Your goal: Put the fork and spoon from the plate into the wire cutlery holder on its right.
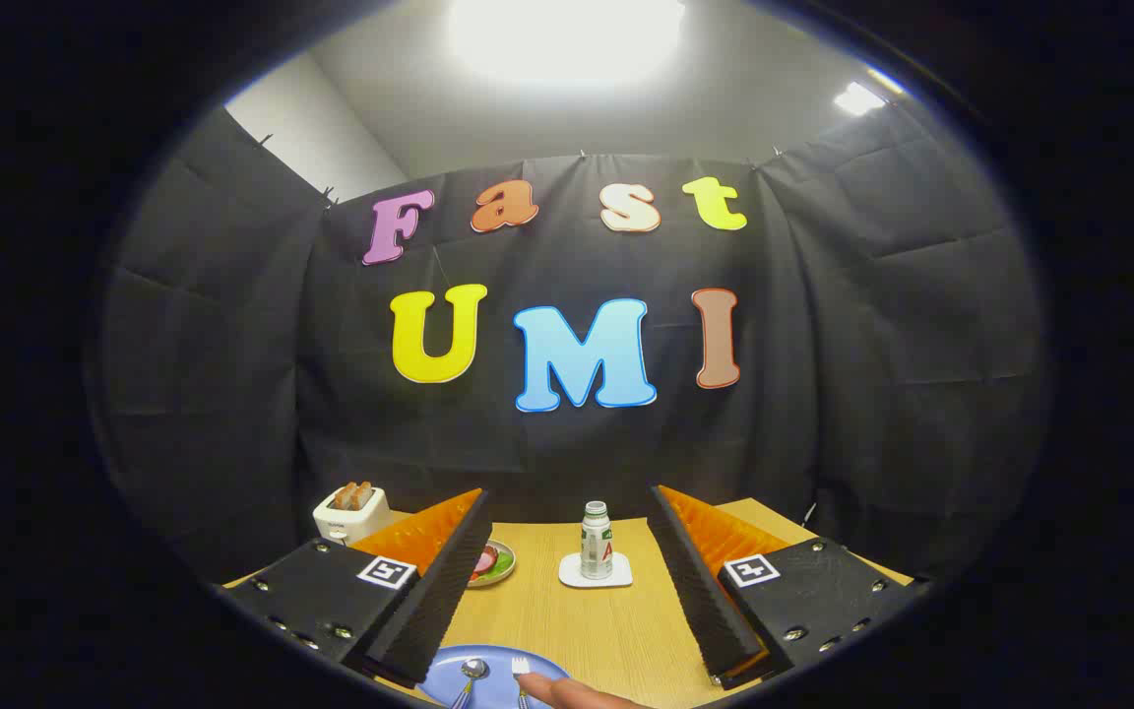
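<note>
A blue plate (493,662) lies on the wooden table just below and between my fingers, toward the left one. On it rest a spoon (472,672) and a fork (521,670), side by side, heads pointing away from me. A person's hand (572,693) reaches onto the plate's right rim beside the fork. My gripper (567,512) stands open and raised above the table, with nothing between its fingers.
Beyond the fingers a small white bottle (597,540) stands on a white coaster (596,571). A small plate of food (493,563) sits behind the left finger, and a white toaster (350,512) with bread stands at the far left. Black cloth walls close the table's back.
</note>
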`<control>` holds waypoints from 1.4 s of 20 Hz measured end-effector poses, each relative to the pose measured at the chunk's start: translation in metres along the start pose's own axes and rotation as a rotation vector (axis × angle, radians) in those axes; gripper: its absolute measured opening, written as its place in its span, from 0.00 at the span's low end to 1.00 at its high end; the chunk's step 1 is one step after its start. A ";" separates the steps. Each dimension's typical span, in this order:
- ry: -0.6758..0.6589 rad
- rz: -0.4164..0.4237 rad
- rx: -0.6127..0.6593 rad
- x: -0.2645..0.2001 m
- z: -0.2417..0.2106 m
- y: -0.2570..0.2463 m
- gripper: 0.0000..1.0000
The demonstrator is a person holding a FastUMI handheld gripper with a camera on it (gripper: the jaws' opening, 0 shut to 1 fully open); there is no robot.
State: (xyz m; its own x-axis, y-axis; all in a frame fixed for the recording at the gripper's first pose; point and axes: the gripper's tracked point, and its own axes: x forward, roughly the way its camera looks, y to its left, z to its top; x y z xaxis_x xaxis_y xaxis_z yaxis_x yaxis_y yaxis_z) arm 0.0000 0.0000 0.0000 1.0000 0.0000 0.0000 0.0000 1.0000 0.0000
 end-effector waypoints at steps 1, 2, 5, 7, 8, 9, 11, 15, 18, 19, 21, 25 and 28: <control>0.009 0.013 -0.012 -0.001 -0.004 -0.001 0.98; 0.023 0.024 -0.030 -0.004 -0.008 -0.002 0.98; 0.059 0.011 -0.087 -0.015 -0.017 -0.014 0.98; 0.029 0.018 -0.102 -0.020 -0.010 -0.013 0.98; 0.014 0.013 -0.105 -0.021 -0.008 -0.016 0.98; -0.003 0.013 -0.100 -0.022 -0.003 -0.014 0.98; -0.044 -0.004 -0.097 -0.019 0.006 -0.013 0.98; -0.013 0.020 -0.109 -0.014 -0.008 0.001 0.98; 0.020 0.035 -0.123 -0.011 -0.014 0.009 0.98; 0.022 0.035 -0.128 -0.010 -0.015 0.010 0.98; 0.017 0.025 -0.113 -0.013 -0.017 0.011 0.98; 0.073 0.054 -0.060 -0.018 -0.045 0.022 0.98; 0.167 0.067 -0.097 -0.021 -0.072 0.026 0.98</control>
State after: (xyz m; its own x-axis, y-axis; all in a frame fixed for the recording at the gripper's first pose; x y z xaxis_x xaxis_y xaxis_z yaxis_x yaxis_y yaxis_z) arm -0.0208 0.0261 -0.0720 0.9838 0.0583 -0.1693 -0.0744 0.9931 -0.0907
